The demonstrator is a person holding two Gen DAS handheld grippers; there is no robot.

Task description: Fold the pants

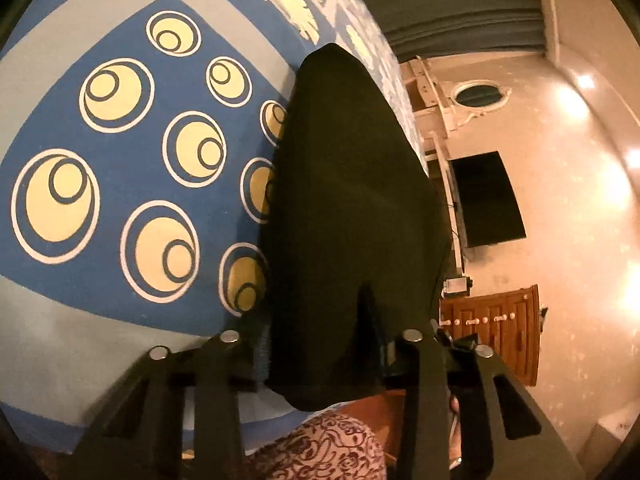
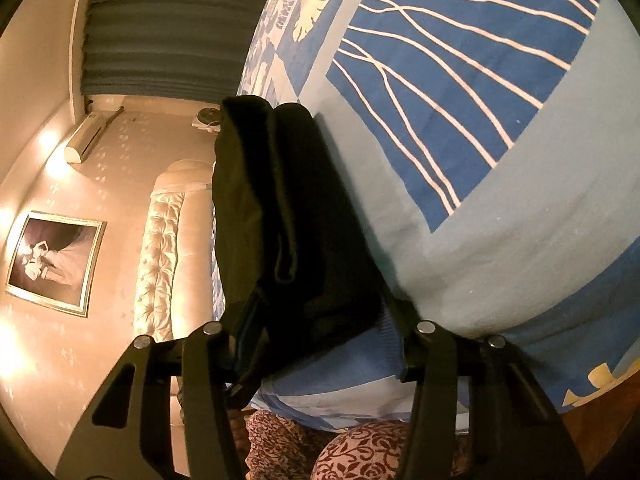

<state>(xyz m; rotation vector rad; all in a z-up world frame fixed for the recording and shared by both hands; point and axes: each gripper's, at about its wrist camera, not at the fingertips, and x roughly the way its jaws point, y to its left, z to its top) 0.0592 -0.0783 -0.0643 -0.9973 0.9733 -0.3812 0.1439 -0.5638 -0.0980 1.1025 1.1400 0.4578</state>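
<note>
From the left wrist, the black pants are being held between the pads of the left gripper, its jaws partly closed on the cloth, which is stretching ahead over the blue bedspread.

From the right wrist, the pants are being pinched by the right gripper, narrowed onto the fabric edge, with the bedspread lying to its right.

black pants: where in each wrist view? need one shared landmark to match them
Left wrist: black pants fill the centre, running up from between the left gripper's fingers.
Right wrist: pants at centre-left, rising from the right gripper.
Shared landmark: the blue patterned bedspread beneath the pants.
</note>
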